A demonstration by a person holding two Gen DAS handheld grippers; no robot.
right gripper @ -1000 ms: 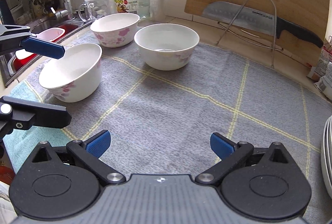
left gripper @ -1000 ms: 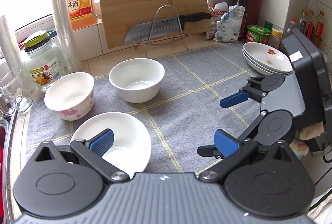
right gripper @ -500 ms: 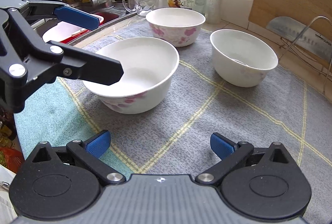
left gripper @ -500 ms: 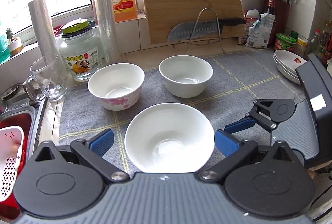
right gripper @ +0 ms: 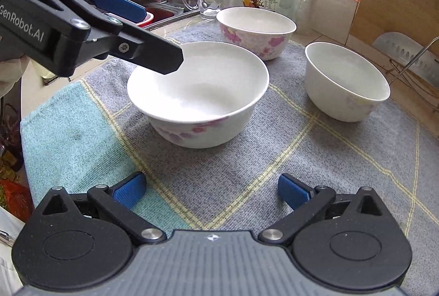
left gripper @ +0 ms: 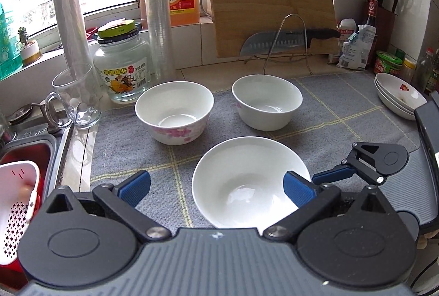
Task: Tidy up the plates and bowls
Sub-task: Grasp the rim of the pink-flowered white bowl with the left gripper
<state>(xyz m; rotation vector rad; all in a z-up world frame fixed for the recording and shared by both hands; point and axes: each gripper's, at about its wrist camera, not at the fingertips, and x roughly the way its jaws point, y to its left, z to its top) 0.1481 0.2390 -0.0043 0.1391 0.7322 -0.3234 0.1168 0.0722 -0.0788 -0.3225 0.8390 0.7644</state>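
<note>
Both claws gaped wide — the left claw [left gripper: 215, 187] straddled the nearest bowl's [left gripper: 247, 186] rim, the right claw [right gripper: 211, 190] hovered empty over the mat [right gripper: 247, 172].

Near bowl [left gripper: 241, 183] front rim hidden behind left gripper [left gripper: 216, 187] body, stacked plates [left gripper: 397, 97] partly behind right gripper [left gripper: 356, 169], knife [right gripper: 406, 54] cut by frame edge.

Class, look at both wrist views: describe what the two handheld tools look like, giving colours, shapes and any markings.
Both match. The left tool has a grey ribbed body, two round black pivot housings with silver bolts, black linkage arms and blue ribbed finger pads. The right tool is built the same. Seen from the right wrist view, the left tool's black side carries white lettering "GenRobot.AI". No cables or sleeves show.
</note>
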